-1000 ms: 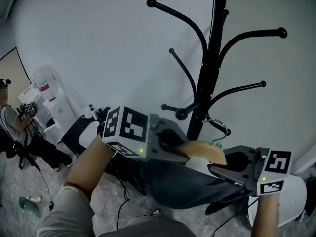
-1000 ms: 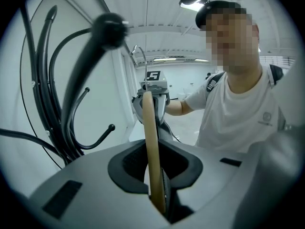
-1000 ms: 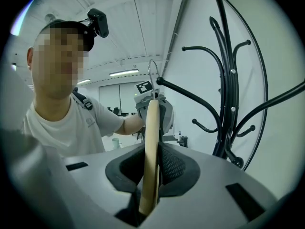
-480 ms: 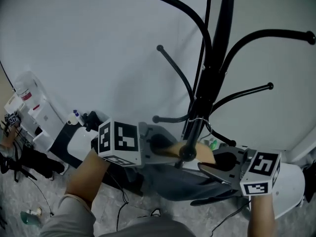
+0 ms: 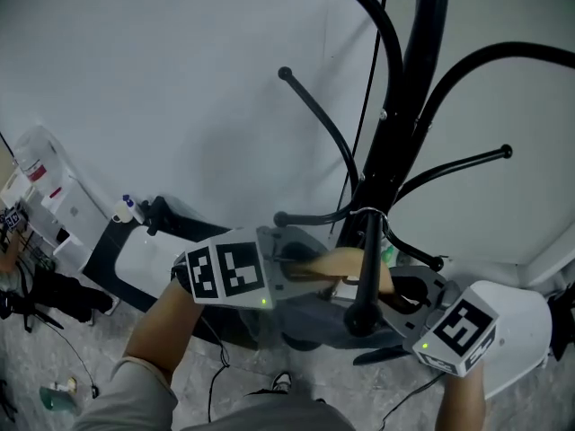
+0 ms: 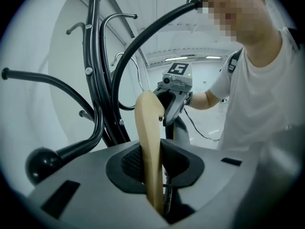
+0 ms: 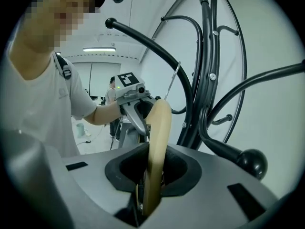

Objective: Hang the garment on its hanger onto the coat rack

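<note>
Since earlier frame: left gripper point(image 5: 301, 268), right gripper point(image 5: 404, 299) and hanger point(image 5: 337, 261) brought up against coat rack point(image 5: 404, 124); knobbed rack arm point(image 5: 367, 268) now crosses hanger's front.

Head view: one gripper on each hanger end, keeping it level so dark garment point(image 5: 314, 317) drapes below. Cannot tell if hook has caught.

Left gripper view: jaws opening, hanger between them, pads easing off.

Right gripper view: jaws clenched on hanger, likely carrying load.

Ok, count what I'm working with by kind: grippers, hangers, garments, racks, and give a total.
grippers: 2, left gripper, its jaws opening with the wooden hanger between them, and right gripper
wooden hanger: 1
dark garment: 1
coat rack: 1
total: 5
</note>
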The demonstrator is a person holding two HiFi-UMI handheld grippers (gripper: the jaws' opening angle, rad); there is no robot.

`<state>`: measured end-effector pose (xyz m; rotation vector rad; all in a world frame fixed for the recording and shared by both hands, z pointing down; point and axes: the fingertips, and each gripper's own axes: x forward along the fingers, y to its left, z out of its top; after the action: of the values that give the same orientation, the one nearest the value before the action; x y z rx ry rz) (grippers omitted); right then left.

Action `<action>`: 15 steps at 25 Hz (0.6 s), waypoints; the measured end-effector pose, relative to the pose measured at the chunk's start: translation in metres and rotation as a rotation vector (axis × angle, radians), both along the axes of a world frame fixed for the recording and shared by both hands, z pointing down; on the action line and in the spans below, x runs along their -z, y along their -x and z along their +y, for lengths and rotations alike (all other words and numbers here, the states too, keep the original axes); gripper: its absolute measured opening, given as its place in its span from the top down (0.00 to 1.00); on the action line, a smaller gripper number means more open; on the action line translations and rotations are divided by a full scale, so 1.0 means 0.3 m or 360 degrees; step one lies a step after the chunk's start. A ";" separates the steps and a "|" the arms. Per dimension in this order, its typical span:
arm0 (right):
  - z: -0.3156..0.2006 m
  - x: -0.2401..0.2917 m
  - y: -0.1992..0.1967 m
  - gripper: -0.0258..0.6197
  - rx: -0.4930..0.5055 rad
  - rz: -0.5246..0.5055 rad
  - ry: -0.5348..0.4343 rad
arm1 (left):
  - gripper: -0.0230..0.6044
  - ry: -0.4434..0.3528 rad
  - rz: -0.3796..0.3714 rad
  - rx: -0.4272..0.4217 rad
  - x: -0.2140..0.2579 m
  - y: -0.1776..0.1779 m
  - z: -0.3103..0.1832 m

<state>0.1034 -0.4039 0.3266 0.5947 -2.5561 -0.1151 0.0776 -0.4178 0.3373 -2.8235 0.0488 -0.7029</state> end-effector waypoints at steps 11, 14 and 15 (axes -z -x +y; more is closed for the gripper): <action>-0.144 -0.166 -0.039 0.85 -0.0226 0.0083 -0.0019 | 0.83 -0.0086 -0.0119 0.0274 -0.171 -0.024 -0.155; -0.163 -0.204 -0.047 0.85 -0.0255 0.0106 -0.0020 | 0.82 -0.0092 -0.0144 0.0278 -0.205 -0.025 -0.169; -0.170 -0.224 -0.050 0.85 -0.0268 0.0118 -0.0017 | 0.82 -0.0094 -0.0158 0.0283 -0.221 -0.025 -0.175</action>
<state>0.1185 -0.4549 0.3937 0.7917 -2.4241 -0.0904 0.0852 -0.4703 0.4035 -2.7471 0.3020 -0.8636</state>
